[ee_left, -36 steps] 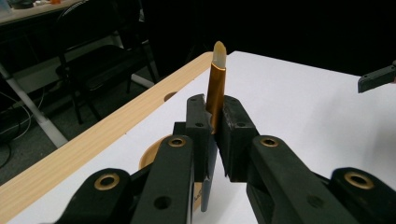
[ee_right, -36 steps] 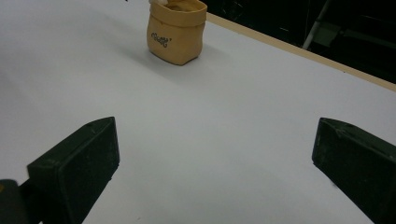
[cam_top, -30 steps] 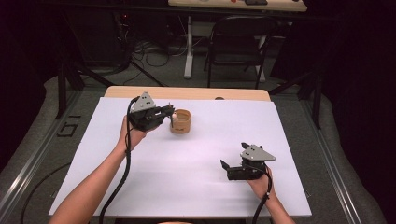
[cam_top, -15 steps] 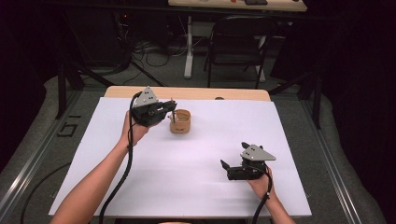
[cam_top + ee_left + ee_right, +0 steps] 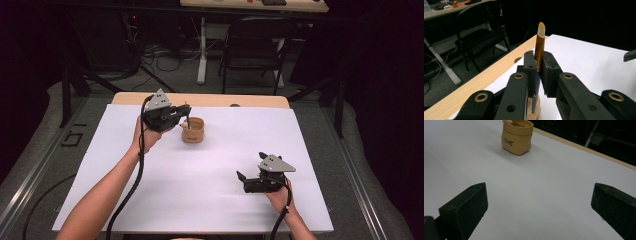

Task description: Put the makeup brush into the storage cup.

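A small tan pouch-shaped cup [image 5: 193, 131] stands on the white sheet at the back middle of the table. My left gripper [image 5: 186, 114] hovers just above its left rim, shut on a slim gold pen [image 5: 188, 121] that points down into the cup. In the left gripper view the pen [image 5: 539, 42] stands upright between the pads [image 5: 529, 65], its pale tip above them and its grey lower end going into the cup [image 5: 537, 110]. My right gripper [image 5: 249, 167] rests open on the sheet at the front right. Its view shows the cup [image 5: 517, 137] far ahead of the gripper [image 5: 539, 202].
The white sheet [image 5: 225, 165] covers most of the wooden table [image 5: 210, 100], whose far edge shows bare. A black folding chair [image 5: 252, 45] and a desk leg [image 5: 202, 50] stand on the floor beyond the table.
My left gripper has risen slightly beside the cup with the pen in it. The right gripper has not moved.
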The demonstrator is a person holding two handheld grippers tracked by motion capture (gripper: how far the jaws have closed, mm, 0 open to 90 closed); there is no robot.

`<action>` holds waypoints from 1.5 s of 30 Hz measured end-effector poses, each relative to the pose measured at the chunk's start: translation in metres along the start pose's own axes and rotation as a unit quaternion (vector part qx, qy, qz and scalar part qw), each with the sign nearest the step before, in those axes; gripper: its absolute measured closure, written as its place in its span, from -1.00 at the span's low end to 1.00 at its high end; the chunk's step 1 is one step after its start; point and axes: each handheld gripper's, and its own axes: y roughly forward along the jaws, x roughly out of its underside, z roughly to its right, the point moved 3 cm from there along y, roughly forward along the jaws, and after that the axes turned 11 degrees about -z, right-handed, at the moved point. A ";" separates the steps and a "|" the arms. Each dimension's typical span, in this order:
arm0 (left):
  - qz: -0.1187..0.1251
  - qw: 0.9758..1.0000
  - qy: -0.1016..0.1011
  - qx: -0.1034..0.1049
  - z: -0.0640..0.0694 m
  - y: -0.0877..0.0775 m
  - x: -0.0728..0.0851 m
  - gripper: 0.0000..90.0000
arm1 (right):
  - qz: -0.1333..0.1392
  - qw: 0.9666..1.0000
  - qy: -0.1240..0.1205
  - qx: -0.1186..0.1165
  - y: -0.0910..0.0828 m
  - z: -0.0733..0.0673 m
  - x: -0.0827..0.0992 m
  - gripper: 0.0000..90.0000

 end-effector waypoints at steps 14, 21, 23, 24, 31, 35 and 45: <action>0.003 1.000 -0.003 -0.002 -0.002 0.009 -0.005 0.85 | 0.001 1.000 -0.001 0.003 0.000 0.001 0.000 -0.99; 0.005 1.000 -0.004 -0.004 -0.006 0.013 -0.006 0.85 | 0.001 1.000 0.000 0.007 0.000 0.002 0.000 -0.99; 0.005 1.000 -0.004 -0.005 -0.007 0.014 -0.007 0.85 | 0.001 1.000 0.000 0.008 0.000 0.001 0.000 -0.99; 0.006 1.000 -0.005 -0.004 -0.007 0.015 -0.007 0.85 | 0.002 1.000 0.000 0.007 0.000 0.001 0.000 -0.99; 0.006 1.000 -0.005 -0.007 -0.009 0.019 -0.007 0.85 | 0.002 1.000 -0.001 0.009 0.000 0.002 0.000 -0.99; 0.013 1.000 -0.011 -0.008 -0.012 0.021 -0.009 0.85 | 0.001 1.000 -0.001 0.009 0.000 0.002 0.000 -0.99; 0.011 1.000 -0.013 -0.010 -0.014 0.030 -0.010 0.85 | 0.000 1.000 -0.001 0.008 0.000 0.002 0.000 -0.99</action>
